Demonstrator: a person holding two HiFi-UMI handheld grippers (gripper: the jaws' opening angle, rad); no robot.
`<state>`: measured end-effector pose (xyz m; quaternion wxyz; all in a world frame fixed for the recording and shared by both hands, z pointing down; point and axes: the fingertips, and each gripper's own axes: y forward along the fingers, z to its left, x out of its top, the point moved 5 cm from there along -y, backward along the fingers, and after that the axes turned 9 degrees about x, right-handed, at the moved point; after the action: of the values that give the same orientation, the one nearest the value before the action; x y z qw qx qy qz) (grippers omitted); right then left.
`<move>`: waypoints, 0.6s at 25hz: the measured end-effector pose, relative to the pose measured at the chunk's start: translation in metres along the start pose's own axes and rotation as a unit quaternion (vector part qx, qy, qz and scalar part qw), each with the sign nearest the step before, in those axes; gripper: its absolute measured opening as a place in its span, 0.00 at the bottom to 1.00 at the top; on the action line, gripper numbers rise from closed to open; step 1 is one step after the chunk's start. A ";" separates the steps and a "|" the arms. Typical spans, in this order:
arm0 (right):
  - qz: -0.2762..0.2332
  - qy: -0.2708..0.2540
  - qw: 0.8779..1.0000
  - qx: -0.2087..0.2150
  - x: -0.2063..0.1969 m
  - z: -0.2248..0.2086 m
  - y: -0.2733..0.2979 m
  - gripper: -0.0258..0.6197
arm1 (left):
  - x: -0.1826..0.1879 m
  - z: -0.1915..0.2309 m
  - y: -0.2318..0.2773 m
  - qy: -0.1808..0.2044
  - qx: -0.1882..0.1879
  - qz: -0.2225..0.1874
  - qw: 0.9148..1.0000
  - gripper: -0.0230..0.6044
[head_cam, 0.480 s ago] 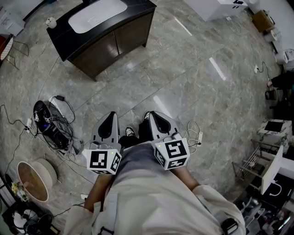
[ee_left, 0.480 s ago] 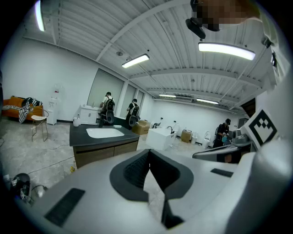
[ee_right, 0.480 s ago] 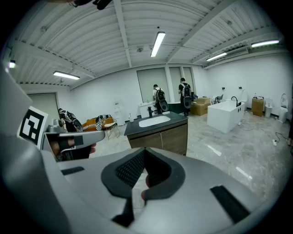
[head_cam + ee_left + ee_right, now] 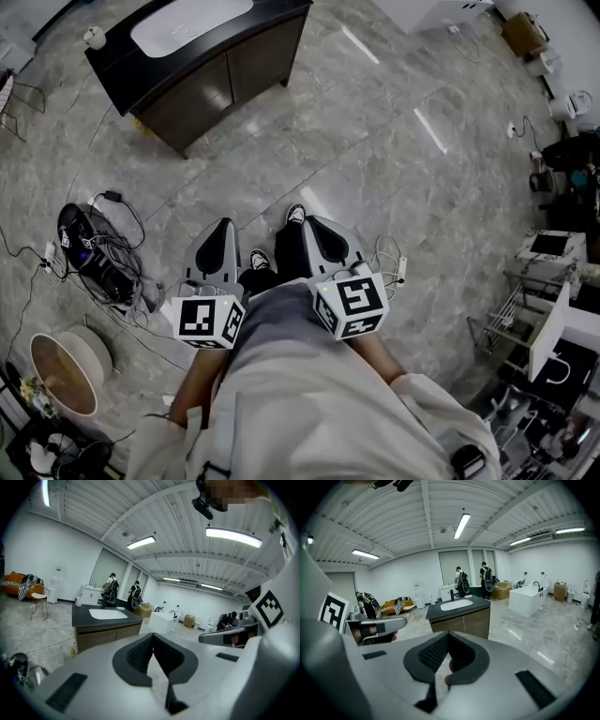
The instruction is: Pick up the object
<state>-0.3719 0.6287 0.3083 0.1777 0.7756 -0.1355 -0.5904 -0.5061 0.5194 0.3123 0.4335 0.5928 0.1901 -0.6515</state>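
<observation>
Surface (image 4: 111,60) drifts slightly far-left; left claw (image 4: 223,231) and right claw (image 4: 315,229) stay pressed together, empty; we reach no object yet.

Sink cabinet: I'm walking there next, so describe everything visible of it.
The cabinet is a low freestanding block with a black top, brown wood-look doors and an inset white basin. A small white cup sits on one corner of the top. It stands upright on the grey stone floor, at the head view's top left.

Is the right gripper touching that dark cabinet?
Apart. The head view shows a wide stretch of floor between the right gripper and the cabinet.
</observation>
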 end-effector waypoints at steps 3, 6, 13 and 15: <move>-0.009 0.024 1.000 0.007 0.004 -0.005 0.004 0.05 | 0.000 0.002 0.004 -0.001 -0.004 0.006 1.000 0.05; -0.014 0.026 0.999 0.011 0.011 -0.014 0.011 0.05 | 0.000 0.004 0.014 -0.001 -0.002 0.010 1.000 0.05; -0.004 0.016 1.000 0.007 0.027 -0.048 0.036 0.05 | 0.010 0.000 0.057 0.008 0.001 0.015 1.000 0.05; -0.001 0.014 1.000 0.010 0.034 -0.060 0.047 0.05 | 0.015 0.001 0.074 0.011 0.004 0.017 1.000 0.05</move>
<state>-0.3050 0.5792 0.3138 0.1707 0.7855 -0.1384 -0.5786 -0.4464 0.4729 0.3184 0.4403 0.6049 0.1823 -0.6379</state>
